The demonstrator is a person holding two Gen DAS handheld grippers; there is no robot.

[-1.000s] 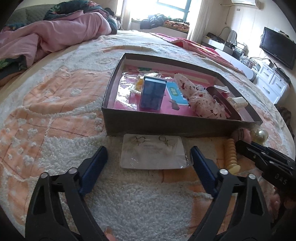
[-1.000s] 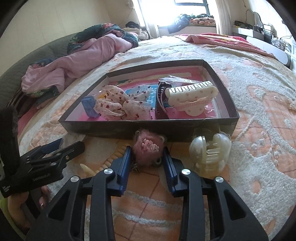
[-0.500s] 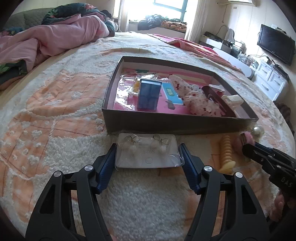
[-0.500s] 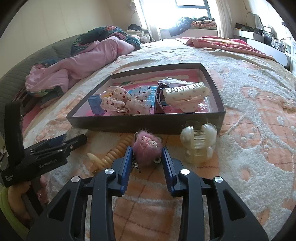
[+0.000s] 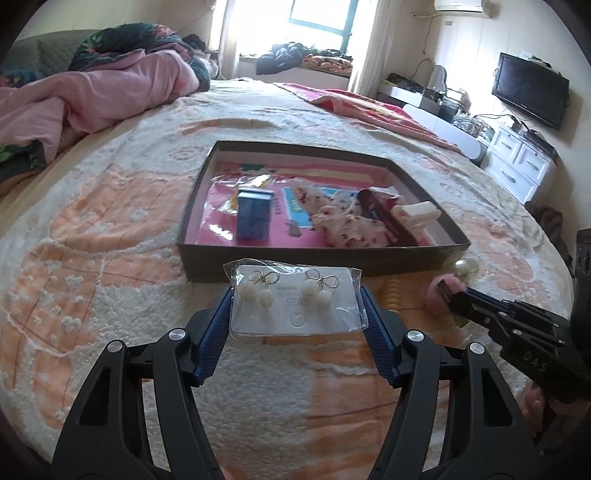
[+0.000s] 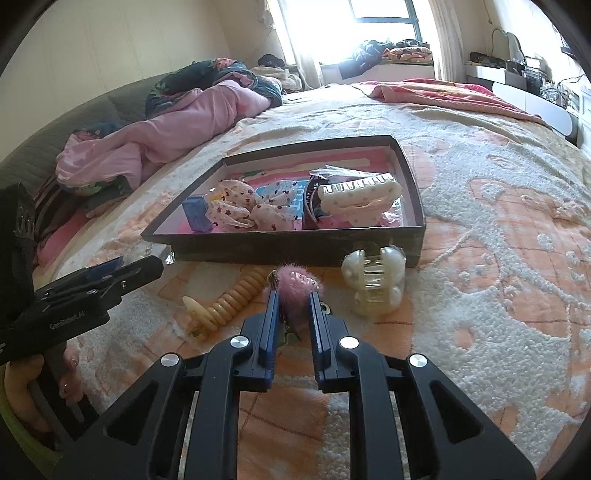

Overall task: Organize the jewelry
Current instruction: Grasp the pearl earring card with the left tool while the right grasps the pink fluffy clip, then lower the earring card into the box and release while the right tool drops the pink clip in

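**On the bed: lifting two items toward the box**

Before the box (image 5: 321, 258), grip kept firm: left gripper (image 5: 295, 314) clamped on the earring card (image 5: 295, 302) by its edges, right gripper (image 6: 291, 310) closing on the pink fluffy clip (image 6: 295, 288). Carry both level over the box wall, clear of the white claw clip (image 6: 373, 284) and coil hair tie (image 6: 229, 299). Soft tufted bedspread (image 6: 498, 277); bedroom, bright window behind.

Daylight is admitted through an overexposed window (image 5: 325, 26); straight lines are bowed by fisheye distortion, and corners are vignetted black.
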